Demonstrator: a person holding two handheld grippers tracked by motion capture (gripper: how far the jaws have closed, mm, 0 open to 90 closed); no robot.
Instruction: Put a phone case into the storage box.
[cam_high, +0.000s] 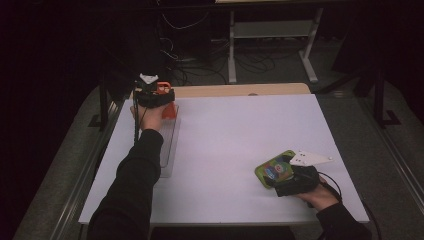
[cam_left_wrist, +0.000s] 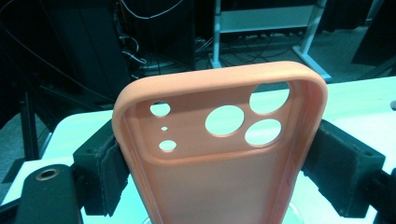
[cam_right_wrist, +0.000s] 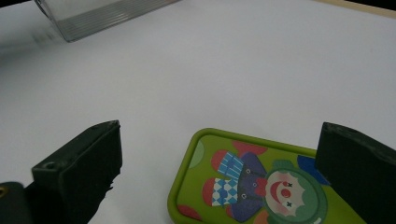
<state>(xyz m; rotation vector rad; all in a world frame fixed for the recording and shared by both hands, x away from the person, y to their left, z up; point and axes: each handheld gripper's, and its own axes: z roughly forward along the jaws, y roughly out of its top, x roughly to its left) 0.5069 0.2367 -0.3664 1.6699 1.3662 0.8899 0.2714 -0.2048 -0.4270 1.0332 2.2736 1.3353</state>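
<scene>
My left gripper (cam_high: 159, 101) is at the far left of the table, shut on an orange phone case (cam_high: 170, 111) and holding it above a clear tray (cam_high: 169, 145). In the left gripper view the orange phone case (cam_left_wrist: 210, 177) stands upright with its camera cut-outs at the top, and the pads (cam_left_wrist: 109, 163) press on both its long edges. A green phone case (cam_high: 274, 169) with a clown picture lies flat at the near right. My right gripper (cam_high: 280, 180) is right behind it. In the right gripper view the jaws stand wide, with the green phone case (cam_right_wrist: 252, 182) on the table between them, clear of the left jaw.
The white table (cam_high: 235, 130) has a wooden strip along its far edge. The clear tray (cam_right_wrist: 98, 14) appears at the top left of the right gripper view. Behind the table are dark desk frames and cables on the floor.
</scene>
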